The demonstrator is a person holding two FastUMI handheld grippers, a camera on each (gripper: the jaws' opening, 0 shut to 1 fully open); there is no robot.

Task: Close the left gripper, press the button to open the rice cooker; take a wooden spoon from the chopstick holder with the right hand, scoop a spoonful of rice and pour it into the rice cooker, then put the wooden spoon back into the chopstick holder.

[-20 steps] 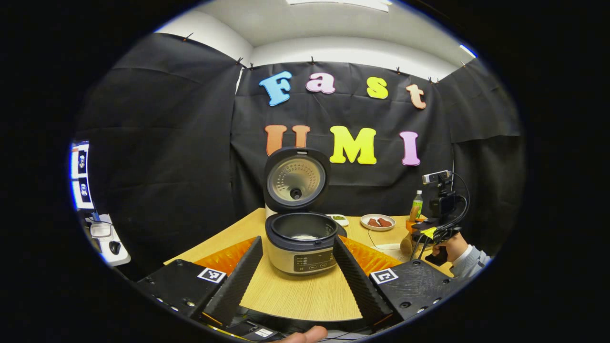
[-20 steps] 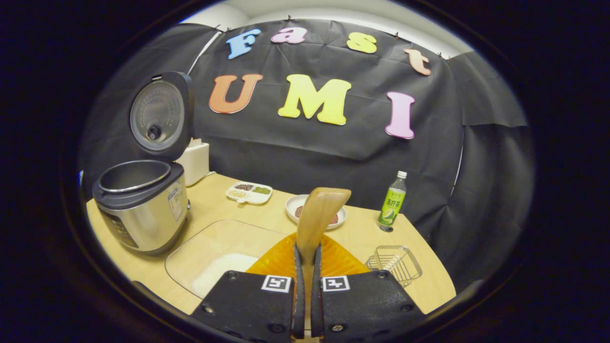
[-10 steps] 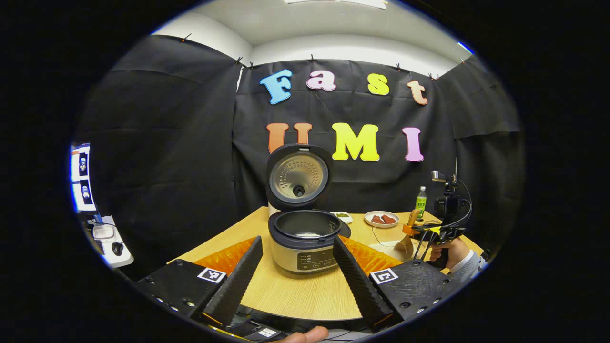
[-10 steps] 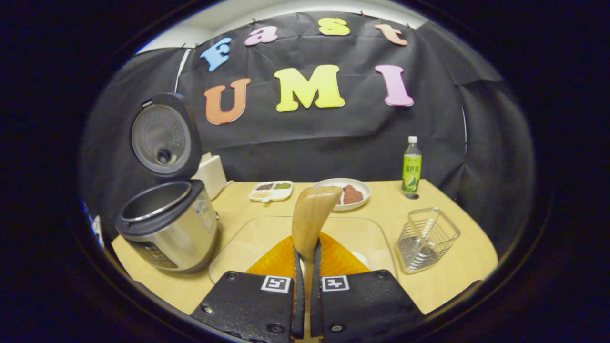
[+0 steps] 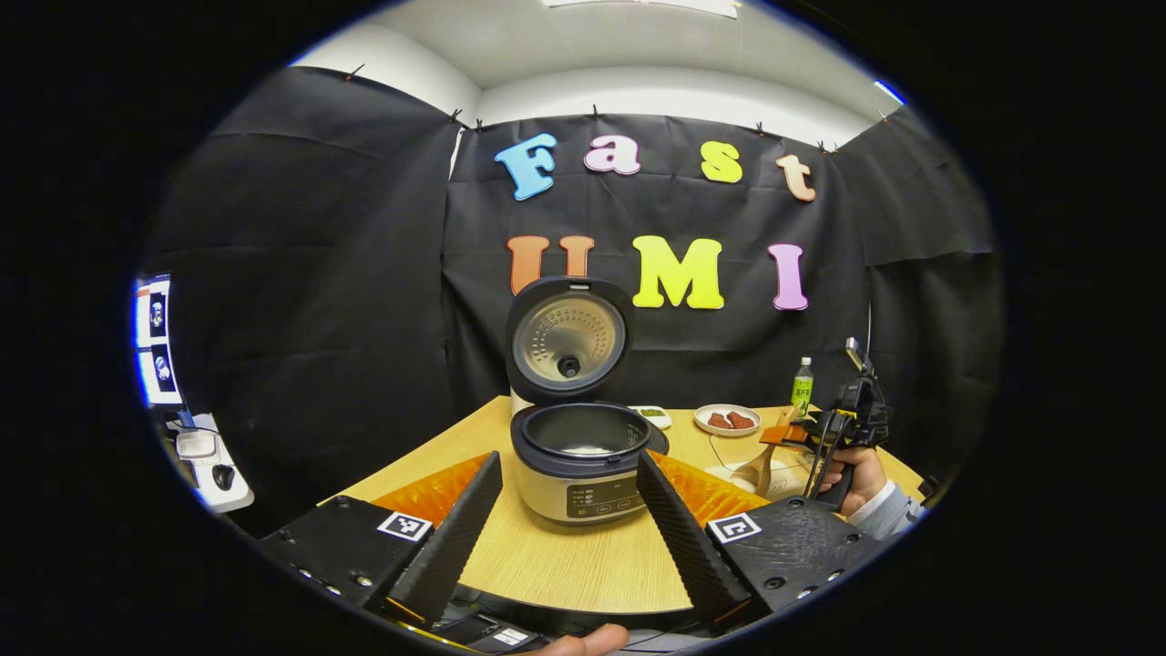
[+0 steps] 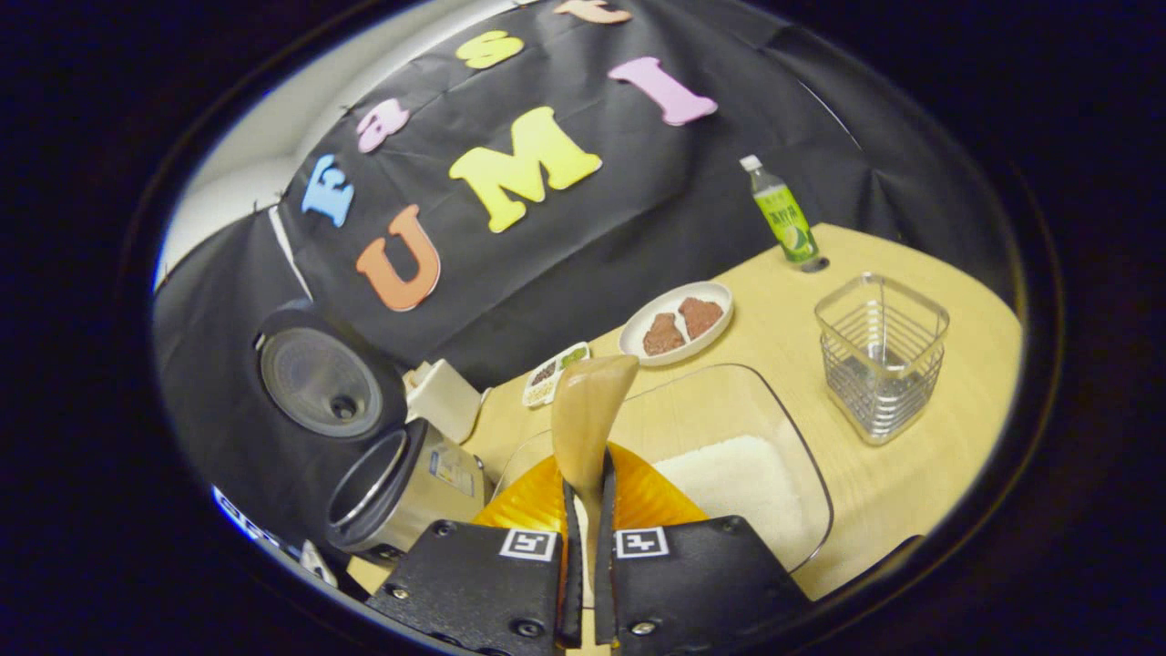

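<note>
Fingers [image 6: 567, 583] of the right gripper [image 6: 583, 592] clamped together on the handle of the wooden spoon [image 6: 588, 410], bowl projecting forward and up past the fingertips, tilted with the whole view rolled to one side. Below and just ahead of the spoon bowl: the clear glass tray [image 6: 729, 410] with a heap of white rice [image 6: 738, 483] in its near part. Spoon bowl looks free of rice, so a scoop judged next, or a return to the holder if the rice seen in the pot counts as done; cannot tell which.

Risks from here: handle pinched by 2 narrow fingers only, so a twist in the grip if the bowl digs too steeply into the rice; grains spilled onto the bench [image 6: 911, 492] if the roll is kept during the lift; tray pushed along the bench by a hard scrape.

Farther out: wire chopstick holder [image 6: 879, 355] to the right of the tray, well apart from the spoon; rice cooker [image 5: 583, 465] with lid up, some white at the bottom of its pot. Left gripper [image 5: 569, 528] with fingers spread wide, nothing between them, rice cooker framed beyond. Plate [image 6: 676, 321] and green bottle [image 6: 782, 214] at the back.
</note>
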